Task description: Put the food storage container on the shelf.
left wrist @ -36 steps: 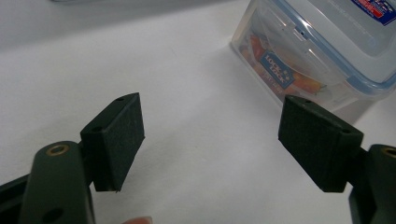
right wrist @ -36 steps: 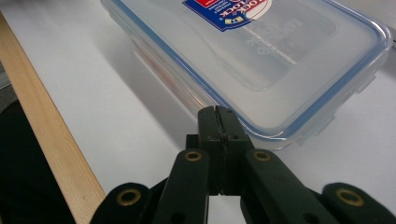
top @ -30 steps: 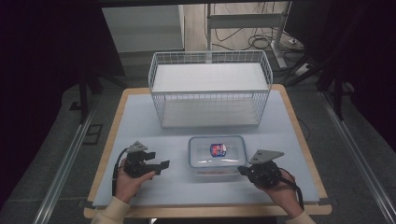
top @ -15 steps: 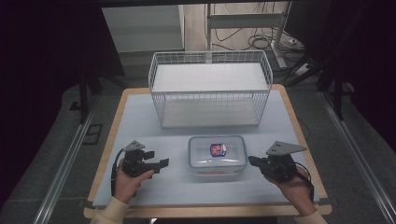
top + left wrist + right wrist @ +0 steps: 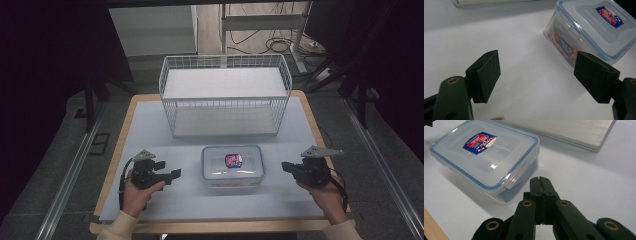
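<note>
From above, the plastic box (image 5: pixel 232 166) sits on the table (image 5: pixel 150 125) between the two tools, with the wire basket (image 5: pixel 225 95) beyond it. The left tool (image 5: pixel 175 174) points at the box's near-left side, apart from it; the right tool (image 5: pixel 285 166) points at its other side, also apart.

Along the left tool (image 5: pixel 536 75), the jaws stand wide with nothing between them; the box (image 5: pixel 594 27) lies ahead and off to the right, lid (image 5: pixel 599 22) latched.

Along the right tool (image 5: pixel 541 181), the jaws are pressed together on nothing, the box (image 5: pixel 486 157) just ahead and to the left.

I'd worry that a closed right tool can only push: the box may skid across the smooth table, or a nudged latch (image 5: pixel 520 176) could pop open.
</note>
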